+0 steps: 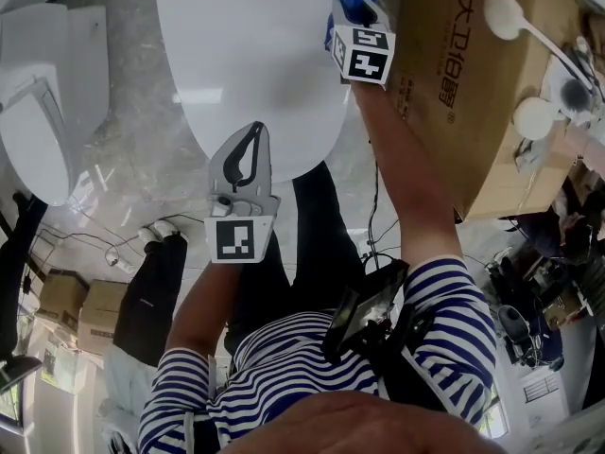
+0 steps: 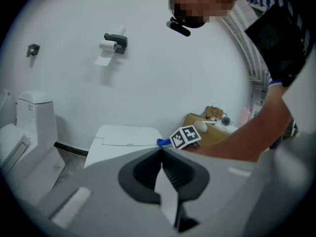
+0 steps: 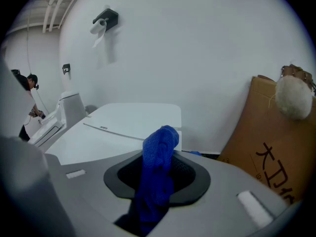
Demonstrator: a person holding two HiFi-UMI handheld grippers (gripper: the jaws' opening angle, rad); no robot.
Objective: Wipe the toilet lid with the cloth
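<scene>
**Cloth clamped in your right tongs, lid ahead of both**

The white toilet lid (image 1: pixel 255 74) is closed and lies flat under and ahead of both tongs. It is a broad, hard, glossy surface, so judge it slick; a damp or bunched rag will likely skate over it unless you press. The cardboard box (image 1: pixel 473 93) stands just to the right of your right tongs (image 1: pixel 352 0), close enough to snag on a wide sweep.

Your right tongs are clamped on the blue cloth (image 3: pixel 159 172) at the lid's far right edge. The cloth is gripped in a bunch, and a soft knitted wad pokes out past the tips. It looks light and limp, and it will fold and drag instead of pushing flat. From these views you cannot tell whether the wad touches the lid.

The hold is mid-bundle, which seems sound. Enough cloth should stick out in front for the fabric, not the jaw tips, to meet the plastic.

Your left tongs (image 1: pixel 248 132) are closed together with nothing between them. They hover over the near rounded end of the lid, well apart from the cloth.
</scene>
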